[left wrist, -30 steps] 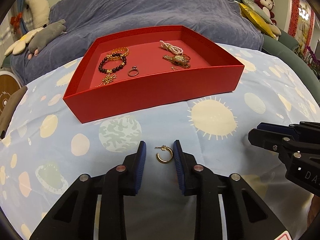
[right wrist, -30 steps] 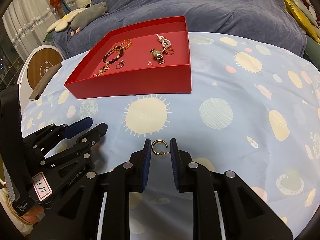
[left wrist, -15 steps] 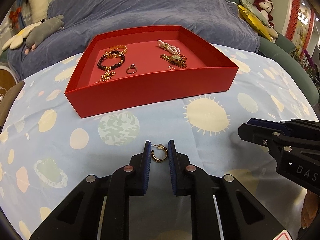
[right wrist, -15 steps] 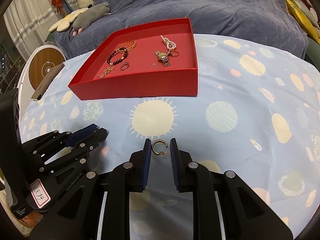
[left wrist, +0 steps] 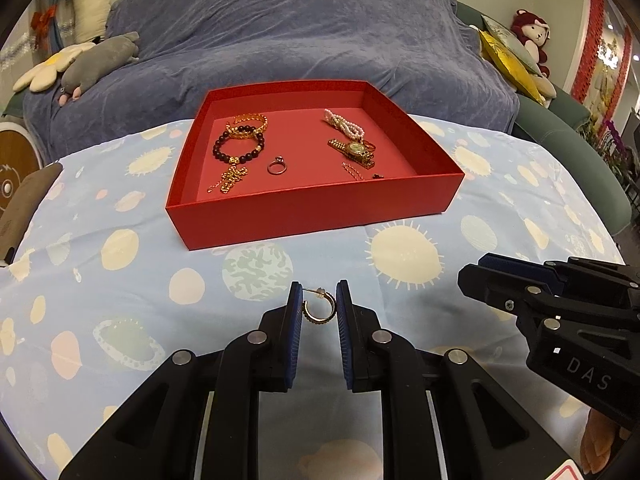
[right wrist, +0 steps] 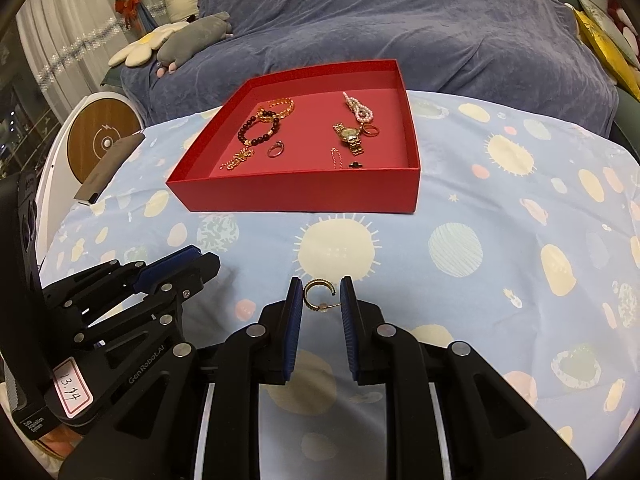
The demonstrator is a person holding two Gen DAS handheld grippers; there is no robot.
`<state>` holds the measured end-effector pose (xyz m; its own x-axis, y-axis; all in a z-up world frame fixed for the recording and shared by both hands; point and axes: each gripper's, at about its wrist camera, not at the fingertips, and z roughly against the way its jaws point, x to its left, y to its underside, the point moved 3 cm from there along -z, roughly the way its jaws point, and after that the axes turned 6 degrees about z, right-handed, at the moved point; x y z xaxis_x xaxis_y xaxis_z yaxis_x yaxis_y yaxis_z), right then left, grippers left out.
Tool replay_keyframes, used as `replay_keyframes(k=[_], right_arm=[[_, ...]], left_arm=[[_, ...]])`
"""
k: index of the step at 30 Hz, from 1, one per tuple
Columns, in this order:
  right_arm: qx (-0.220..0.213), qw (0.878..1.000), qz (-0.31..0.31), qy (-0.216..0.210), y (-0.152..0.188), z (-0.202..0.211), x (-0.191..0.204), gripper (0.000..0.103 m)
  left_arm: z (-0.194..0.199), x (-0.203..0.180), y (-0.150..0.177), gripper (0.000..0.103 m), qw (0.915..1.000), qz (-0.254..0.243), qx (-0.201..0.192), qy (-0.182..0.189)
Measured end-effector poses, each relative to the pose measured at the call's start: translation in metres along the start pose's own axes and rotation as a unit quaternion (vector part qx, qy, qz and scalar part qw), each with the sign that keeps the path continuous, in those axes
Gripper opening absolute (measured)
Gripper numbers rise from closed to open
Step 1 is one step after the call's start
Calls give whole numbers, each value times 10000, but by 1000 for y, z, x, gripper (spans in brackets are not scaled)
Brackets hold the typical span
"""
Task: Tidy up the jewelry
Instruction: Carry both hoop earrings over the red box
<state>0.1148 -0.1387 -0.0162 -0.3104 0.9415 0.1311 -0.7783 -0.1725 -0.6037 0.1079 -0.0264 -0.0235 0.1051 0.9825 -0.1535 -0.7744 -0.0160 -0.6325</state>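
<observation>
Each claw is clenched on one gold hoop earring: the left claw (left wrist: 318, 306) grips its earring (left wrist: 318, 307) and the right claw (right wrist: 319, 300) grips the other earring (right wrist: 319, 299), both over the patterned surface (left wrist: 120, 280). At 12 o'clock sits the red tray (left wrist: 312, 210), already holding bracelets (left wrist: 240, 142), a ring (left wrist: 277, 167), a watch (left wrist: 354, 150) and pearls (left wrist: 344, 124). Most pieces look sorted; by my reading only these two earrings remain to go in.
</observation>
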Motion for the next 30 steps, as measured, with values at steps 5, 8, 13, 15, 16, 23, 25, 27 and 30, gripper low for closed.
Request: replay_keyframes(k=[5, 8, 13, 15, 16, 23, 25, 27, 30], right_arm=[[-122, 9999, 50, -24, -6, 11, 10, 19], [-180, 9998, 39, -19, -8, 17, 11, 19], [-259, 9997, 15, -13, -10, 26, 12, 19], [-297, 9996, 18, -15, -12, 30, 13, 19], [-315, 9995, 8, -18, -13, 32, 13, 19], [-488, 9987, -135, -61, -25, 43, 12, 19], [-563, 9982, -189, -62, -32, 46, 9, 19], [-611, 9978, -250, -65, -39, 47, 6, 19], [-646, 9975, -277, -29, -51, 46, 0, 19]], left_arm=[[16, -1, -9, 14, 9998, 89, -166, 41], [25, -1, -13, 14, 9996, 140, -234, 48], [35, 0, -19, 14, 9992, 208, -336, 70], [39, 0, -21, 14, 9990, 230, -378, 79], [41, 0, -22, 14, 9988, 250, -404, 82], [56, 1, -35, 14, 9976, 331, -602, 103], [60, 4, -41, 14, 9969, 358, -694, 99], [63, 9, -48, 14, 9962, 392, -773, 61], [66, 20, -61, 14, 9953, 463, -851, 5]])
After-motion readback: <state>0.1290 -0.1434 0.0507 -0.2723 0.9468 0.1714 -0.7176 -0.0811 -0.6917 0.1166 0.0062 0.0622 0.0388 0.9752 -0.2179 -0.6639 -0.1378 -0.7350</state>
